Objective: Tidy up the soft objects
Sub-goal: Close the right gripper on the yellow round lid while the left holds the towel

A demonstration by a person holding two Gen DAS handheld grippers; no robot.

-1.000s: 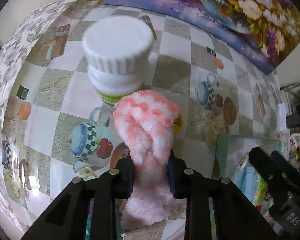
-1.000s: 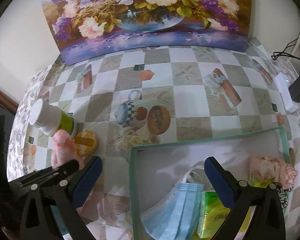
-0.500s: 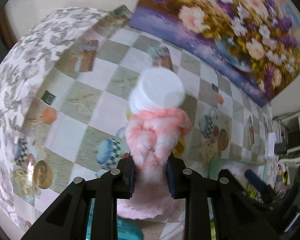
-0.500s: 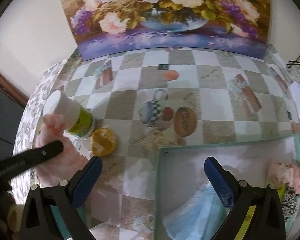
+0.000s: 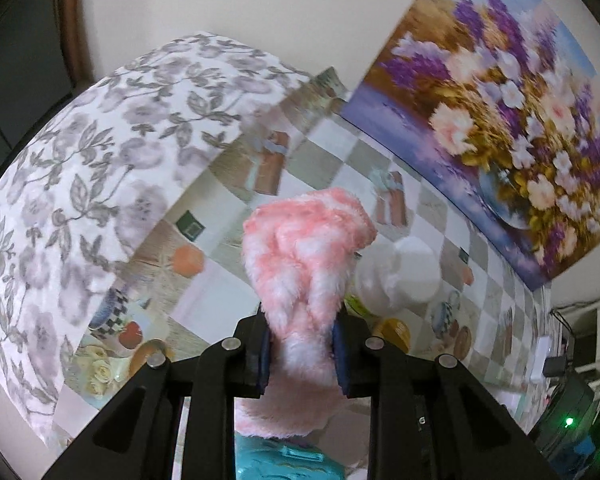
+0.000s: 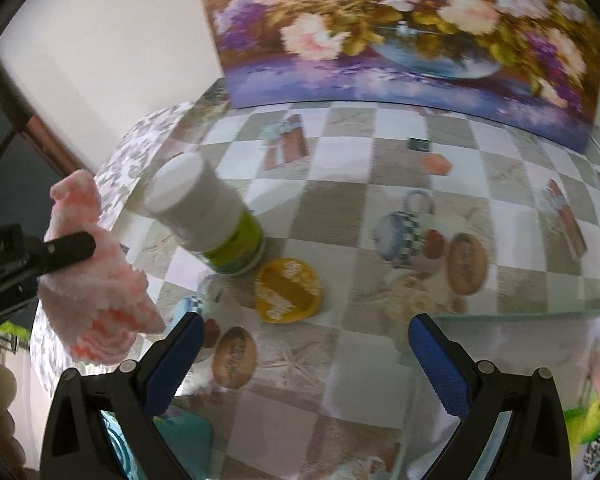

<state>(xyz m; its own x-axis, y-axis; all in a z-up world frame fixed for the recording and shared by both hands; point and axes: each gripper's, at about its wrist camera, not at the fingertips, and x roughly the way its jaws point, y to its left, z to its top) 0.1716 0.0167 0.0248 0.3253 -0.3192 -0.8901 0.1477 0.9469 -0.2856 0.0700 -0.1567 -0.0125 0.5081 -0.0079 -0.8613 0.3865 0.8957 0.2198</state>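
Left wrist view: the left gripper (image 5: pixel 302 350) is clamped on a fluffy pink-and-white cloth (image 5: pixel 306 264), its fingers pressed against both sides. The cloth stands up above the fingers and hangs down below them, held above the table (image 5: pixel 228 292) with its checked, printed cover. Behind the cloth, to the right, a white-capped bottle (image 5: pixel 404 276) is partly hidden, with a yellow lid (image 5: pixel 394 332) near its foot. A flower painting (image 5: pixel 512 120) leans against the wall at the table's far edge.

Right wrist view: the right gripper (image 6: pixel 302 354) is spread wide with nothing between its blue-padded fingers (image 6: pixel 440 364). At far left the cloth (image 6: pixel 94 280) hangs in the other gripper, off the table surface. The bottle (image 6: pixel 208 220) stands on the table just beside the yellow lid (image 6: pixel 288 290). A clear bin (image 6: pixel 520 316) sits at right, its rim visible; its contents are blurred.
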